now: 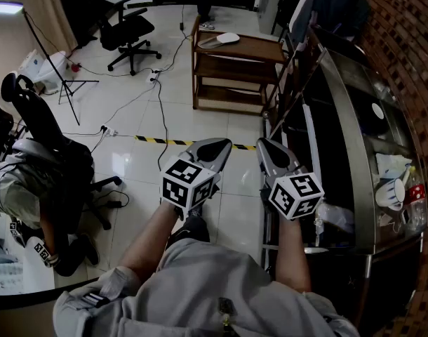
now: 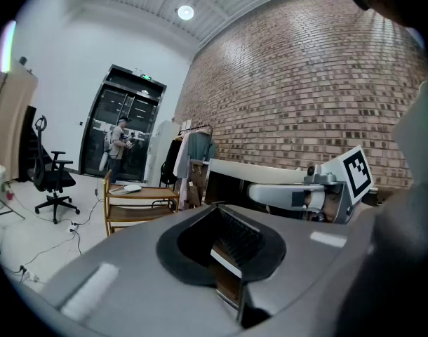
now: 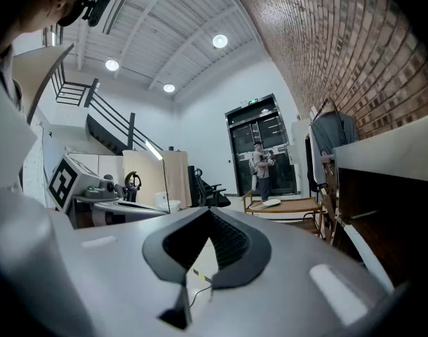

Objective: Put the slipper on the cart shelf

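Slipper: white, lay flat on the top shelf of the wooden cart at the far end of the room, well apart from both grippers. Going by the task, it already sat on a cart shelf, so the job was prob. either done or about to be redone; couldn't tell which.

Handling, my guess:
- Light, soft foam or rubber type.
- Bends w/o damage, not fragile.
- Sole maybe a bit slick on wood.

Best hold was prob. across the strap/upper, or a pinch on the sole edge near mid-length. A pinch at the heel end would let it droop. It was too small in all views to tell which end faced where.

Floor btw cart & person: pale tiles, a yellow-black tape strip, cables.

Left gripper & right gripper were held side by side, close to level, pointing toward the cart. Each had its jaws pressed together w/ nothing btw them.

A steel desk w/ cups on it ran along the right, by the brick wall.
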